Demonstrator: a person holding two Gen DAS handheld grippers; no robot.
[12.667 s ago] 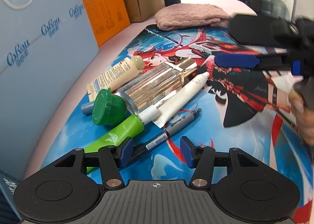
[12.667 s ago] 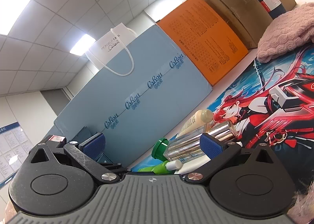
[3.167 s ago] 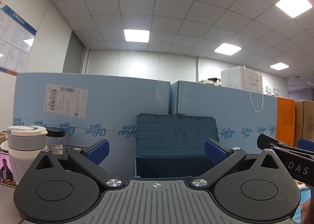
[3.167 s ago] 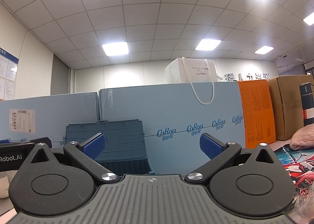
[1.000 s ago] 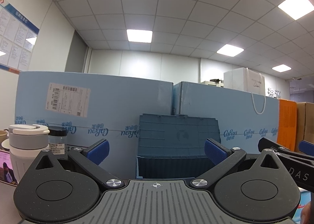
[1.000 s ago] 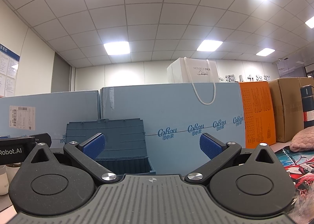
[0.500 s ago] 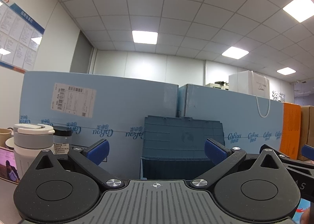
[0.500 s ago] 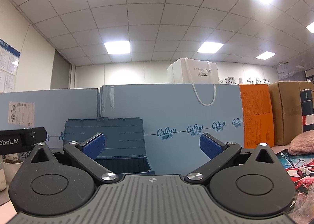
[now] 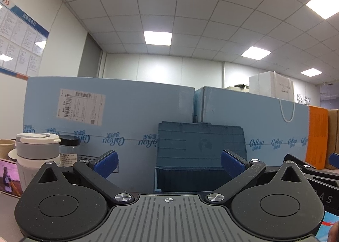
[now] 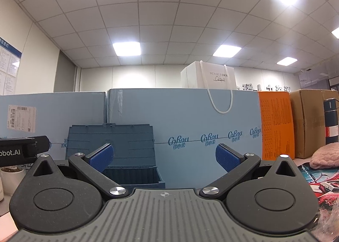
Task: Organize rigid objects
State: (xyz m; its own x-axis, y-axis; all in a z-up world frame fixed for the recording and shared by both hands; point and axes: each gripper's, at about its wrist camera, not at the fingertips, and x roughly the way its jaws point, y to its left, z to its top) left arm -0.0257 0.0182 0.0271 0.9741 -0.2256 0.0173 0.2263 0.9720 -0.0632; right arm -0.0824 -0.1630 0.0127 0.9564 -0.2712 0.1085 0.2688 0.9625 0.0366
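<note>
Lifted away from the cluttered mat, left gripper (image 9: pixel 168 163) and right gripper (image 10: pixel 163 157) now face the blue bin (image 9: pixel 201 157), spread and empty, seemingly done.

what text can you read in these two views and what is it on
"MONSIEUR DIOR": white paper bag
"CoRou": repeated along the light blue boxes
"obot.AI": cut off, on the left gripper's body
"AS": cut off, on the right gripper's body
Shipping label, wall poster, orange box print, jar label: too small to read.
</note>
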